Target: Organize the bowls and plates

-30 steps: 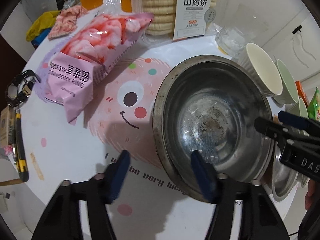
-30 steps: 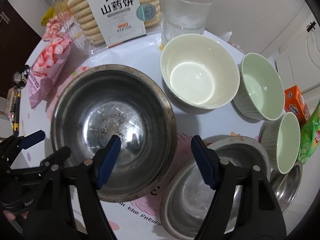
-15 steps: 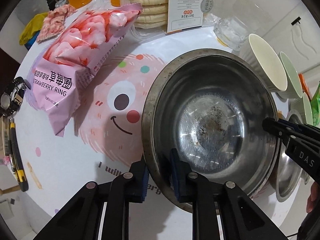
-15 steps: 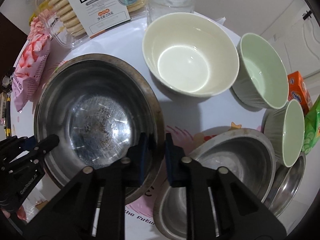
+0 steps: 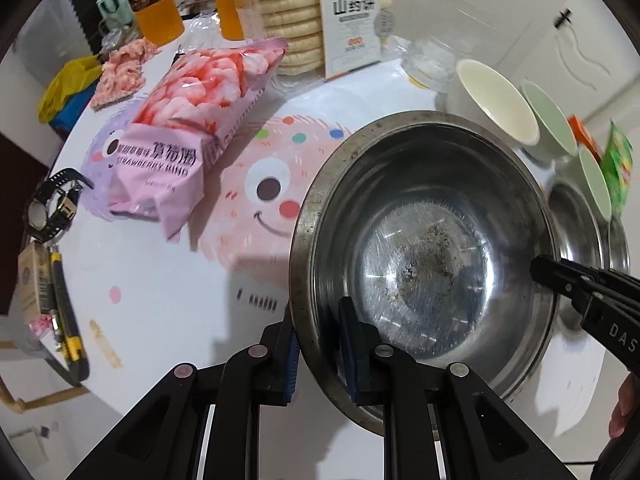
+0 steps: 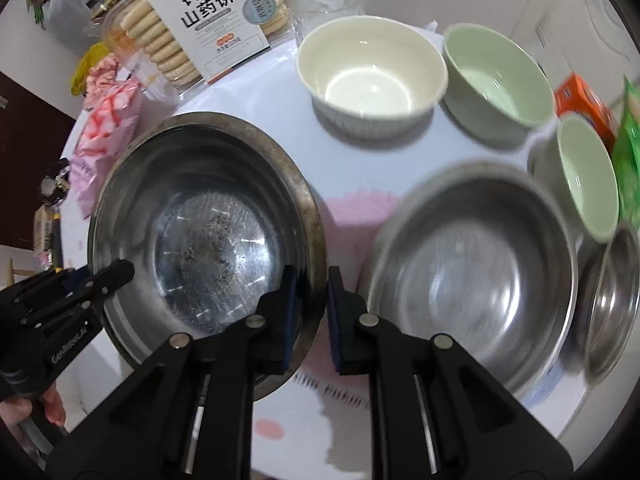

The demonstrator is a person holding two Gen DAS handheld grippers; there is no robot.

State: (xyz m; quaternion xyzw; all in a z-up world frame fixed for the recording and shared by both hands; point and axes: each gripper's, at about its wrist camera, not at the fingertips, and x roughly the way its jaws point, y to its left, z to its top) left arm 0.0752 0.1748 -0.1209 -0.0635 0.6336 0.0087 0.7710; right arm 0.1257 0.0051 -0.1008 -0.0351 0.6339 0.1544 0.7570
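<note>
Steel bowl (image 5: 424, 264) lifted, tilted since earlier | both hand-held grippers clamped on rim

A dull grey steel bowl (image 5: 424, 264), its base speckled dark, sits on a white tablecloth (image 5: 160, 300) printed with a fuzzy pink smiling face and coloured dots. Beside it lie a pink strawberry-ring snack bag (image 5: 188, 128), a white biscuit box (image 6: 204, 16) with black characters, and orange bottles (image 5: 154, 4). One cream bowl (image 6: 372, 76) neighbours two pale green bowls (image 6: 496, 80).
</note>
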